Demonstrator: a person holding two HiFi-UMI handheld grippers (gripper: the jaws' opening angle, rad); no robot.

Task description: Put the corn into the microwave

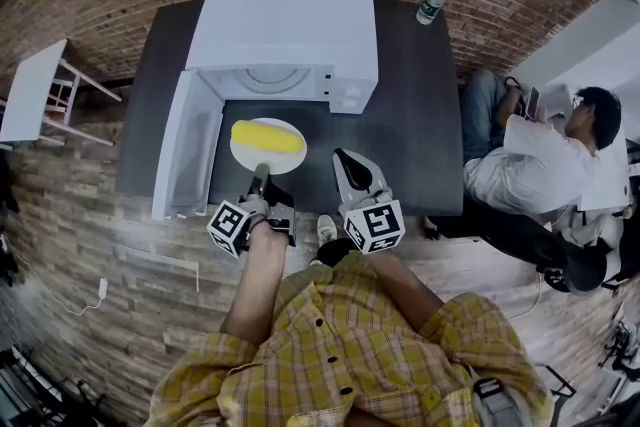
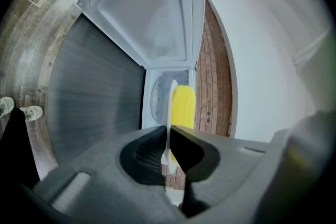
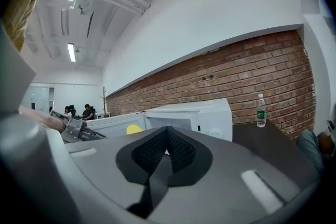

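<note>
The left claw point(image 1: 261, 172) pinches the round white plate point(image 1: 286, 161) by its rim; the yellow corn cob point(image 1: 268, 136) lies at the claw's 12 o'clock. The right claw point(image 1: 345, 161) is pressed together.

Yellow corn point(image 1: 268, 136) on a white plate point(image 1: 262, 163), white microwave point(image 1: 285, 25), dark grey tabletop point(image 1: 420, 135) (the shirt point(image 1: 340, 355) is yellow plaid).

no legible text, bottle label point(image 3: 261, 113) too small

Ahead of our left gripper point(image 1: 261, 175) we find the corn point(image 1: 267, 136) on the plate point(image 1: 291, 159), the microwave point(image 1: 285, 35) beyond, its door point(image 1: 185, 150) left.
</note>
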